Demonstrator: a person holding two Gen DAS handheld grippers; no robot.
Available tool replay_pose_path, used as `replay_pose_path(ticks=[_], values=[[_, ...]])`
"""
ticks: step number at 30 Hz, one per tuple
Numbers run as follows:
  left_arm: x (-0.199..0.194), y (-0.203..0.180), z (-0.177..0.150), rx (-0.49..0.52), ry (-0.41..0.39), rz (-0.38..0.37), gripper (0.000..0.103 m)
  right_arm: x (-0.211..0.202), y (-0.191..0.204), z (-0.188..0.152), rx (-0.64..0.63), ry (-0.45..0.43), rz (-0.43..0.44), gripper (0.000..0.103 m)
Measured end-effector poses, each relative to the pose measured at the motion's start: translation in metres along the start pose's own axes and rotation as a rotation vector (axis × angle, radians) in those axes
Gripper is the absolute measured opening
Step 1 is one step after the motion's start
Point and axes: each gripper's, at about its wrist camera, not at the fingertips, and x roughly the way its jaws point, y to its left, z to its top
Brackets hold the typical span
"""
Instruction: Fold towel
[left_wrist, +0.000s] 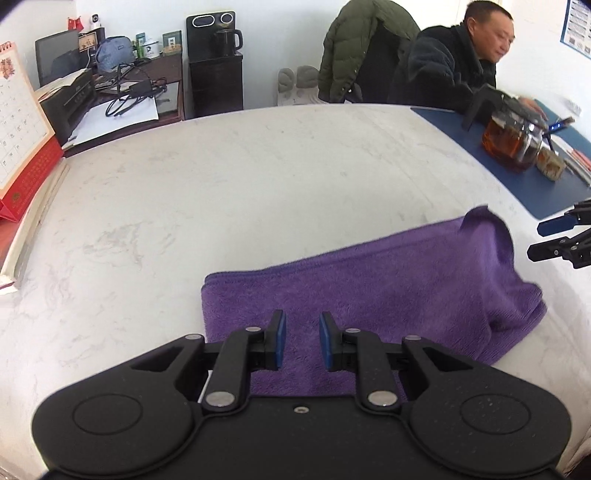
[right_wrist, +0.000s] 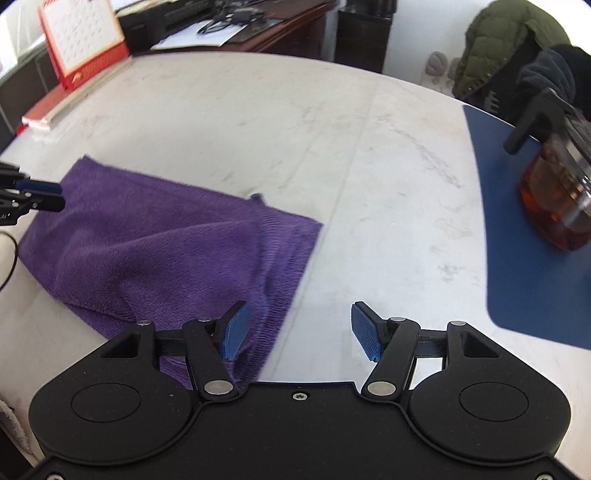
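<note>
Purple plush towel (left_wrist: 369, 295) is lying on the white marble-look table (left_wrist: 221, 184), already doubled over into a long strip as far as I can tell. You can see stacked layers at the end nearest my left claw. The other end is still messy though: one corner is puffed up and the edge near my right claw sits crooked, so I'd say we're maybe halfway. My guess is it needs smoothing plus at least one more fold across the short way.

My left claw (left_wrist: 302, 339) hangs right over the tidy end, jaws only slightly parted with nothing between them, not touching the cloth from what I can see. My right claw (right_wrist: 297, 330) is spread wide and empty, its left pad above the towel's ragged edge, the other over bare table.

Room stuff: a blue mat (right_wrist: 524, 258) off to the right with a glass teapot (right_wrist: 557, 195) of amber tea on it, well apart from the towel. Red desk calendar (left_wrist: 22, 122) on the far left. A person in a dark jacket (left_wrist: 443, 70) sits at the far side.
</note>
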Motion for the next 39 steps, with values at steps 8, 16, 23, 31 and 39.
replay_pose_path(ticks=[8, 16, 23, 31, 39], values=[[0.021, -0.035, 0.015, 0.051, 0.027, 0.018, 0.018, -0.011, -0.047, 0.016, 0.125, -0.112, 0.157, 0.060], [0.052, -0.048, 0.022, 0.109, 0.081, -0.007, 0.018, 0.019, -0.041, 0.036, 0.142, -0.084, 0.332, 0.061], [0.062, -0.041, 0.025, 0.118, 0.112, -0.042, 0.018, 0.042, -0.046, 0.032, 0.267, 0.011, 0.464, 0.060], [0.066, -0.036, 0.026, 0.108, 0.123, -0.078, 0.019, 0.065, -0.052, 0.040, 0.365, 0.054, 0.503, 0.061], [0.064, -0.030, 0.025, 0.087, 0.114, -0.098, 0.019, 0.079, -0.044, 0.047, 0.363, 0.093, 0.479, 0.050]])
